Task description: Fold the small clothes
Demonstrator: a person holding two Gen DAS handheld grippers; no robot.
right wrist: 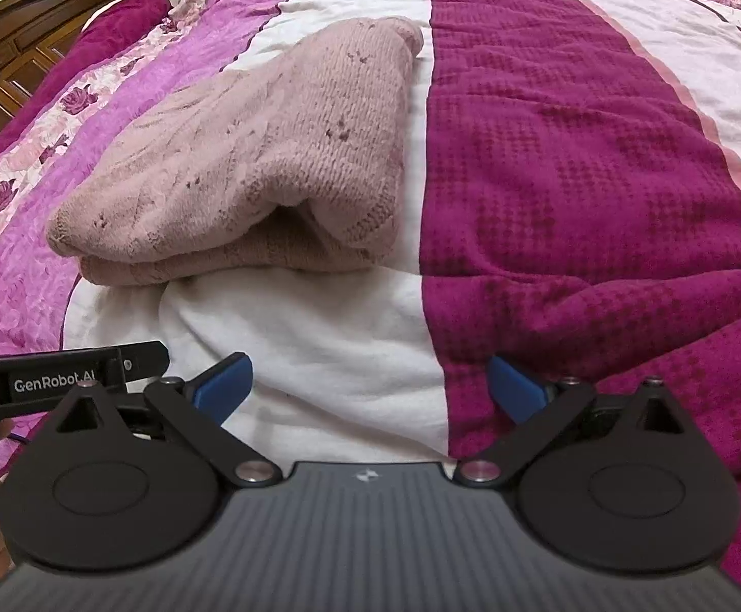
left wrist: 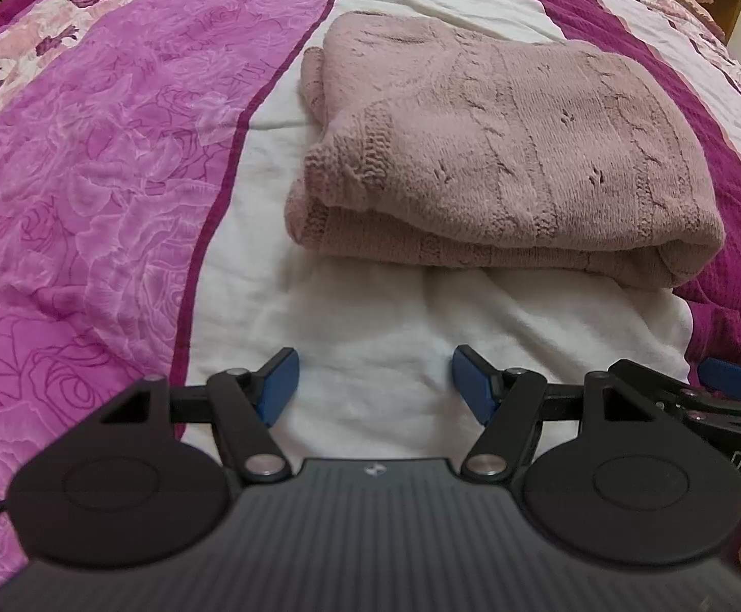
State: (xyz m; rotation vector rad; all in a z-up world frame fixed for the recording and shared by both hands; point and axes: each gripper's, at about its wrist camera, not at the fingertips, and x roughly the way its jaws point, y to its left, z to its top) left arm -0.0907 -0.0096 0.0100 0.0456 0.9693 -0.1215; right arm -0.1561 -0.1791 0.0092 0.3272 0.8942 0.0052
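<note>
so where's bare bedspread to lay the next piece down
Free: the magenta waffle stripe right of the folded pink knit sweater, and the rose-print purple band to its left. Crowded: the white strip in front, where the left gripper and right gripper hover open.

My right gripper (right wrist: 367,390) stands wide open over the bedspread (right wrist: 574,163), nothing between its blue pads (right wrist: 222,387). The folded pink sweater (right wrist: 248,168) lies ahead, left of centre. The left gripper (right wrist: 64,377) shows at the left edge.

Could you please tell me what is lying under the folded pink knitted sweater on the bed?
The pink sweater rests on the bedspread's white stripe. Its own lower folded layer shows at the near edge; anything tucked deeper inside is covered.
</note>
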